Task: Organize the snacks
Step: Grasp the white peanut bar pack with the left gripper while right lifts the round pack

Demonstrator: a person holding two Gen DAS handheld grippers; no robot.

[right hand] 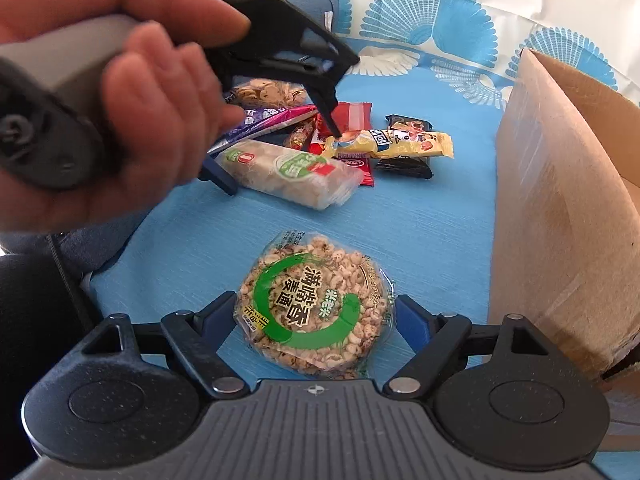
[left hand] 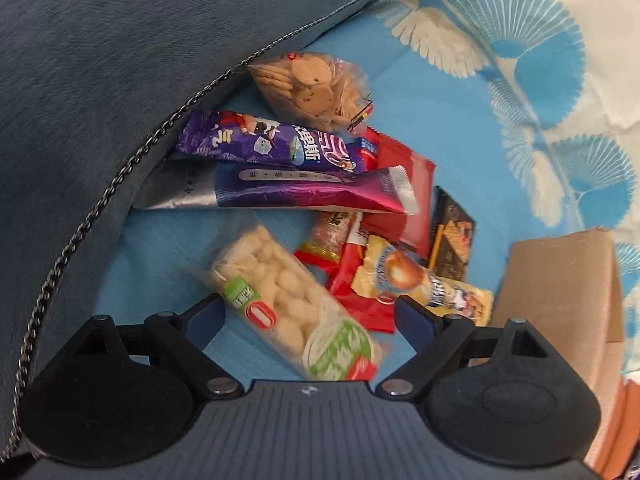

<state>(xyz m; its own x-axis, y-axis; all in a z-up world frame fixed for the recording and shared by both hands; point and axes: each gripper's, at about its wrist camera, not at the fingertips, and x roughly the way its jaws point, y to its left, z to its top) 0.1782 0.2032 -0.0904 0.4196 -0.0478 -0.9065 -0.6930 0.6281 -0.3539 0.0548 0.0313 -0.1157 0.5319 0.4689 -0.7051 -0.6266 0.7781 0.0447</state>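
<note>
My left gripper (left hand: 312,314) is open and straddles a long clear pack of white puffs with a green label (left hand: 288,300), with a gap on each side. The right wrist view shows that same left gripper (right hand: 282,160) in a person's hand (right hand: 120,100), over the long pack (right hand: 288,172). My right gripper (right hand: 314,312) has its pads against both sides of a round puffed-grain cake pack with a green ring (right hand: 312,304), which lies on the blue cloth (right hand: 420,232). Behind it lies a pile: a cookie bag (left hand: 312,88), purple packets (left hand: 272,144), a red packet (left hand: 404,200) and a yellow packet (left hand: 412,280).
An open cardboard box (right hand: 560,200) stands at the right, also visible in the left wrist view as a cardboard box (left hand: 560,280). A grey-blue cushion (left hand: 120,80) with a metal chain (left hand: 100,208) borders the pile on the left. A dark packet (left hand: 452,236) lies near the box.
</note>
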